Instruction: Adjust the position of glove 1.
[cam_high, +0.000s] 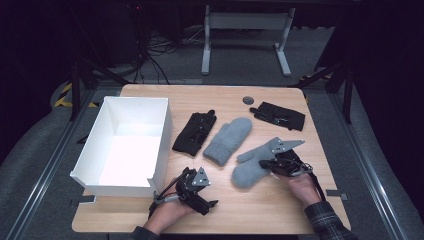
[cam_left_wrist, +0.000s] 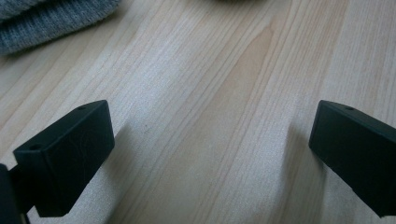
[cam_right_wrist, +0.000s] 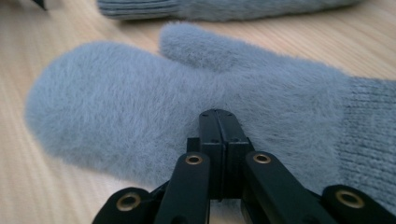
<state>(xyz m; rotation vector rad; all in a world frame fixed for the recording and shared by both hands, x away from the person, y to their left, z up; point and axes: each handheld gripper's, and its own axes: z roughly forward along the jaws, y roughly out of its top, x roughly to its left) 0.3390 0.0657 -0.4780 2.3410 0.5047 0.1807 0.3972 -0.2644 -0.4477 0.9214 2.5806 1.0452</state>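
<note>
Two grey mittens lie mid-table. The nearer fuzzy mitten (cam_high: 247, 167) (cam_right_wrist: 116, 102) lies under my right gripper (cam_high: 264, 163) (cam_right_wrist: 218, 115). That gripper's jaws are pressed together, tips low over the mitten's palm, and I see nothing between them. The other grey mitten (cam_high: 227, 140) (cam_right_wrist: 224, 8) lies just beyond it. My left gripper (cam_high: 210, 205) (cam_left_wrist: 210, 140) rests near the front edge, open, with bare wood between its jaws. A knit mitten cuff (cam_left_wrist: 46, 23) shows at the top left of the left gripper view.
A white open box (cam_high: 165, 135) stands on the left of the wooden table (cam_high: 260, 215). One black glove (cam_high: 195, 132) lies beside the box, another black glove (cam_high: 280, 116) at the back right, with a small dark disc (cam_high: 248, 100) near it.
</note>
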